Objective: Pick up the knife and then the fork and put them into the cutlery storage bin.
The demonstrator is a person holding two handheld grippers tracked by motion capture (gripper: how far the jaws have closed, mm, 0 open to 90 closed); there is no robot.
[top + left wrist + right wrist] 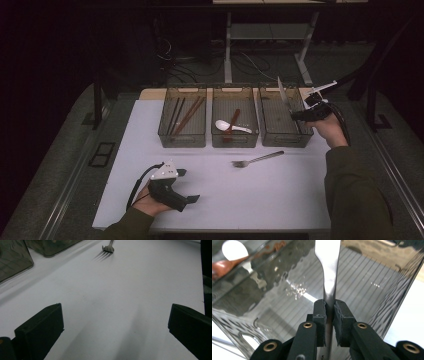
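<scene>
My right gripper (296, 115) is shut on a table knife (283, 94) and holds it over the right-hand bin (305, 141), blade tilted up and away. In the right gripper view the pads (320, 312) pinch the knife (329, 270) by its handle, above the ribbed floor of the bin (362, 272). My left gripper (187, 185) rests near the table's front left, jaws wide apart with nothing between them. The left gripper view has its fingers (42, 330) spread over bare white tabletop. A metal fork (257, 159) lies on the table in front of the bins, with the fork's tines (108, 249) far off.
Three smoky transparent bins stand in a row at the back of the white table (280, 195). The left bin (162, 135) holds chopsticks (186, 118). The middle bin (235, 141) holds a white spoon (226, 125) and a brown spoon (233, 120).
</scene>
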